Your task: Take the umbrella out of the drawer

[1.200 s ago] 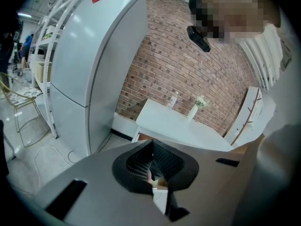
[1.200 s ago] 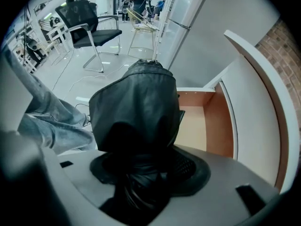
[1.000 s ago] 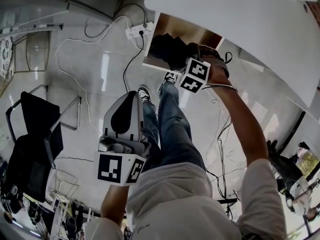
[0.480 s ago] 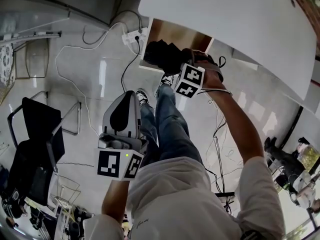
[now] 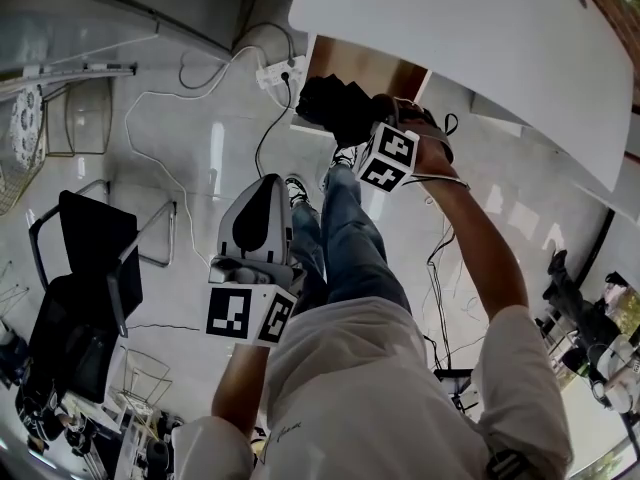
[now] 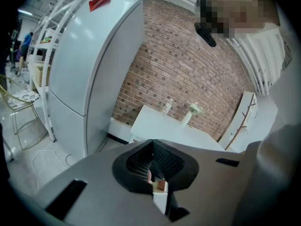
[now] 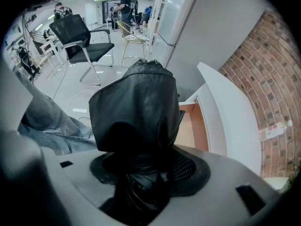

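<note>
Black office chair (image 5: 85, 278): far left, on floor. Left gripper (image 5: 265, 193): jaws together, nothing held. Black folded umbrella (image 5: 335, 108): clamped in right gripper (image 5: 368, 128), held over open drawer (image 5: 375, 68) beneath white table (image 5: 480, 38)

Umbrella (image 7: 134, 107) of shiny black cloth, smooth wooden drawer (image 7: 195, 126), glossy floor (image 5: 200, 168), rough brick wall (image 6: 188, 65)

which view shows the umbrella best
Right gripper view: the black folded umbrella fills the middle, clamped by the right gripper. Head view shows it as a small dark bundle at the open drawer. Left gripper view misses it.
</note>
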The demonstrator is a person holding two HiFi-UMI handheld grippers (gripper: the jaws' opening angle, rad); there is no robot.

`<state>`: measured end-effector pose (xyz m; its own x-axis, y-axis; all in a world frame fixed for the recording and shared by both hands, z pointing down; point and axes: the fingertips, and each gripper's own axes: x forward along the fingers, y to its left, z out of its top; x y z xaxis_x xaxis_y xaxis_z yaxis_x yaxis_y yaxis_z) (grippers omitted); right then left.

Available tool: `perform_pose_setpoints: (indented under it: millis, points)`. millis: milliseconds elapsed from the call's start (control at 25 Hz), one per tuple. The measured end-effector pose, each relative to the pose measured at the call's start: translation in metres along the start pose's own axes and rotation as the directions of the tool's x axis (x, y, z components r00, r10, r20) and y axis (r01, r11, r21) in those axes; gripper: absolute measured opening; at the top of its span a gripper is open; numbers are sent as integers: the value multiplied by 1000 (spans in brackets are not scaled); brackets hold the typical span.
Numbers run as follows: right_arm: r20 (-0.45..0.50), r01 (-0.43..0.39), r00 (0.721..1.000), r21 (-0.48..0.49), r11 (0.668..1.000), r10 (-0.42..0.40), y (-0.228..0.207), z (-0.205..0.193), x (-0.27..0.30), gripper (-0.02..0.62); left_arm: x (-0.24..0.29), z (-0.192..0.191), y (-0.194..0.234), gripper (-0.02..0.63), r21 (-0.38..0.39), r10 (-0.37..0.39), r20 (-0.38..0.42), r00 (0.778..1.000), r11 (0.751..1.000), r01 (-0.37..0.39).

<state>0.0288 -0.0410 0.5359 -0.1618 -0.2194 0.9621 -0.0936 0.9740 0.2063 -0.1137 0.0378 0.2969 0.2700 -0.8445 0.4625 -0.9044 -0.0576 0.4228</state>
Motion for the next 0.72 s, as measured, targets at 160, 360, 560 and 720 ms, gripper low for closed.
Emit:
perform_pose_setpoints:
  millis: [160,360,560,720]
  points:
    - [10,14,1000,24,1000,-15,-1,5,-17,256,-8,10,-5,17,-15,-17,13,1000,1000,17]
    - [38,36,999,71,997,-38,-3,13,-44,256,-15,18,-10,17,-18,-40,29,999,999,40]
    - [64,45,997,97,994,-52,1,23,-69,256,-26,23,-15,17,-4,-57,29,998,998,57]
    - [77,52,995,123,991,-62,4,29,-83,256,-37,29,-17,17,-3,-66,38,997,998,66]
